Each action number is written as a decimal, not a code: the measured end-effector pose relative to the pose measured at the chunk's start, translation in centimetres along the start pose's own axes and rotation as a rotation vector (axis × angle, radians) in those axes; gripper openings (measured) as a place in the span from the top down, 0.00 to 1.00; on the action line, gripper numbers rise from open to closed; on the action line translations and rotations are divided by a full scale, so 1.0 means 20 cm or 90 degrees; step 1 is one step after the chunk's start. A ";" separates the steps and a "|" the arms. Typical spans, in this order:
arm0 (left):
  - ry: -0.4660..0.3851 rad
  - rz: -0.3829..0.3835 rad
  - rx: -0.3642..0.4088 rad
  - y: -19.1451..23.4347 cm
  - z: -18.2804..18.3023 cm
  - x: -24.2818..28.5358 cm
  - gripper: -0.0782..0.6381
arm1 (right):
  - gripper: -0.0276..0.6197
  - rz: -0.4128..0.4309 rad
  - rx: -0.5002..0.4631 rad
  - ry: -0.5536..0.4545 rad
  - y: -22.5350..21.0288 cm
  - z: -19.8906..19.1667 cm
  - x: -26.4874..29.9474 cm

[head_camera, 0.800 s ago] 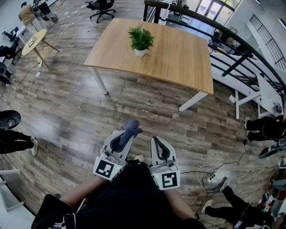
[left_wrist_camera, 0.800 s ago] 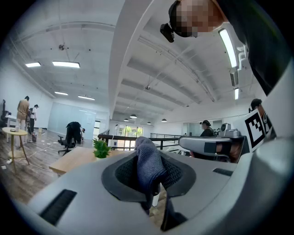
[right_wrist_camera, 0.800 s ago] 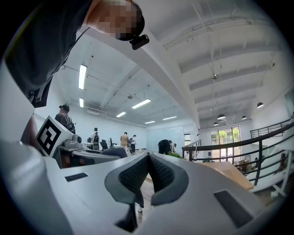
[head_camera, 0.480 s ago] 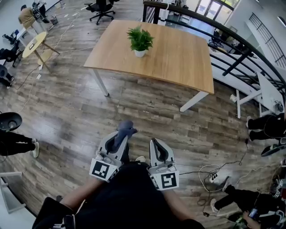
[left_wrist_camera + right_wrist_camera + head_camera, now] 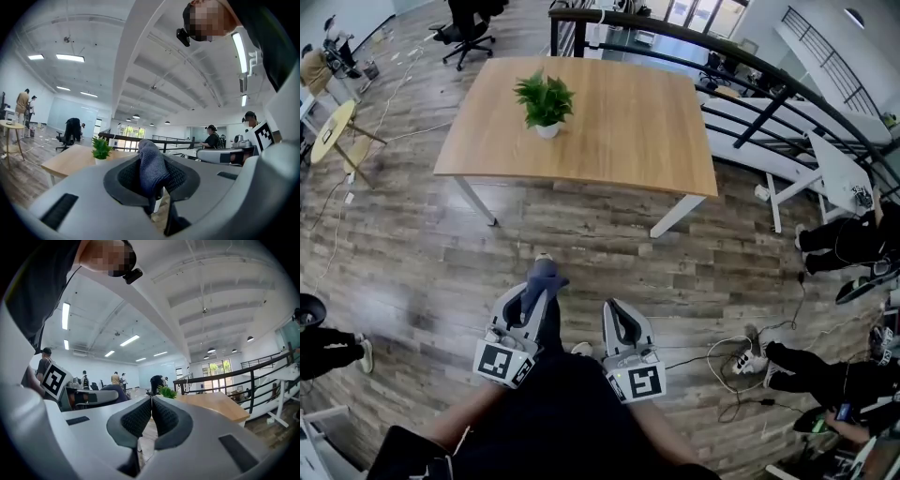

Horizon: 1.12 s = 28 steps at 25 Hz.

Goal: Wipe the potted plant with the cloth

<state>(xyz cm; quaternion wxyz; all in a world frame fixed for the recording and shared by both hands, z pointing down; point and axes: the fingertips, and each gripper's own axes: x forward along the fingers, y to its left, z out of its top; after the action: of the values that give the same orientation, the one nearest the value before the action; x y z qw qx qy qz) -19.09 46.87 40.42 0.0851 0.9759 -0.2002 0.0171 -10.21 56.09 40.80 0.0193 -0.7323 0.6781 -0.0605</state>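
Spanning floor point(image 5: 422, 272): wood planks right across the head view, with cables point(image 5: 736, 356) coiled low on the right.
Desk point(image 5: 619, 131): a big pale wooden top on white legs, well ahead of both tongs, and a black railing point(image 5: 694, 42) runs behind it.
Left tongs point(image 5: 532, 292): held level and aimed toward the desk, with the jaws clamped on the cloth and a pad pressing it from each side.
Right tongs point(image 5: 151, 413): just beside the left pair and level too. Jaws are closed pad to pad with nothing between them.
Potted plant point(image 5: 545, 101): green leaves, white pot, standing upright on the left part of the desk. It's well apart from both tongs and nothing touches it.
Cloth point(image 5: 151, 168): dark blue-grey and bunched up, poking out past the tips of the left tongs, nowhere near the plant.
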 end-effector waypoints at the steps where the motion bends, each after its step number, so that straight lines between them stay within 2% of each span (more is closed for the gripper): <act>1: 0.001 -0.015 -0.004 0.01 -0.01 0.06 0.77 | 0.93 -0.002 0.006 0.004 -0.03 -0.01 0.03; 4: 0.013 -0.053 -0.012 0.07 -0.04 0.26 0.77 | 0.93 -0.037 0.003 0.006 -0.15 -0.02 0.15; 7: 0.025 -0.063 -0.020 0.21 -0.01 0.47 0.77 | 0.93 -0.074 -0.004 0.001 -0.31 0.04 0.34; 9: 0.024 -0.066 -0.013 0.32 0.02 0.58 0.77 | 0.93 -0.081 -0.008 -0.001 -0.37 0.07 0.48; 13: 0.038 -0.068 -0.002 0.61 -0.01 0.79 0.77 | 0.93 -0.052 -0.023 0.019 -0.41 0.04 0.85; 17: 0.040 -0.040 -0.034 0.89 0.03 1.00 0.77 | 0.93 -0.008 -0.040 0.050 -0.49 0.09 1.23; 23: 0.042 -0.021 -0.044 1.26 0.07 1.14 0.77 | 0.93 -0.003 -0.061 0.055 -0.52 0.17 1.68; 28: 0.046 0.000 -0.041 1.48 0.10 1.22 0.77 | 0.93 0.006 -0.060 0.066 -0.54 0.17 1.90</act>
<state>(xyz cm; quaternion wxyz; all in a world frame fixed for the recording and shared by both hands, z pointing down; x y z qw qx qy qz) -8.31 10.25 44.86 0.1239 0.9714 -0.1974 0.0458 3.65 18.94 41.02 -0.0500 -0.7252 0.6835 -0.0660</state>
